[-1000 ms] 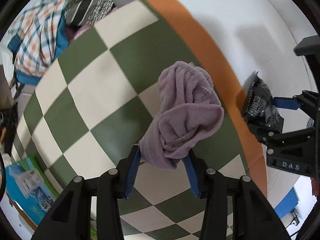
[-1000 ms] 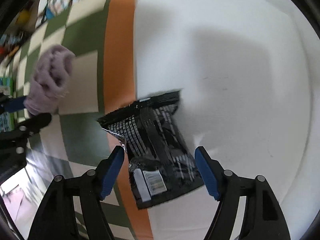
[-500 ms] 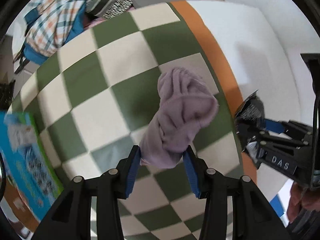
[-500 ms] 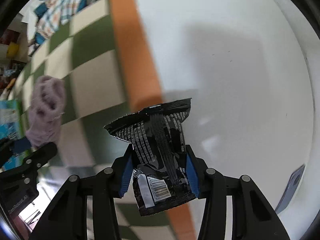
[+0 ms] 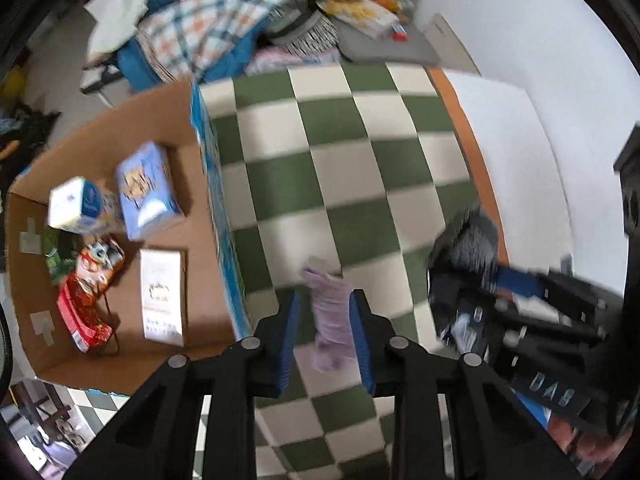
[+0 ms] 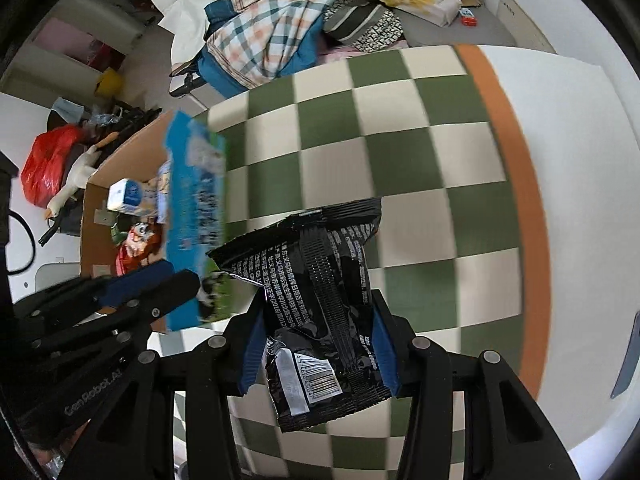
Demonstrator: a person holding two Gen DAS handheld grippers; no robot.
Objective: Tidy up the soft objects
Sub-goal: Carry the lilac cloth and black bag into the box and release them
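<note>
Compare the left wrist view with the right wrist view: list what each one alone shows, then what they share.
Only the left wrist view shows the purple cloth, pinched in the left gripper, and the white packet lying flat on the box floor.

Only the right wrist view shows the barcode label on the black packet clamped in the right gripper, plus a red bag beyond the box.

Both show the cardboard box of packets, the green and cream checkered cloth, its orange border, the plaid cloth and both grippers.
</note>
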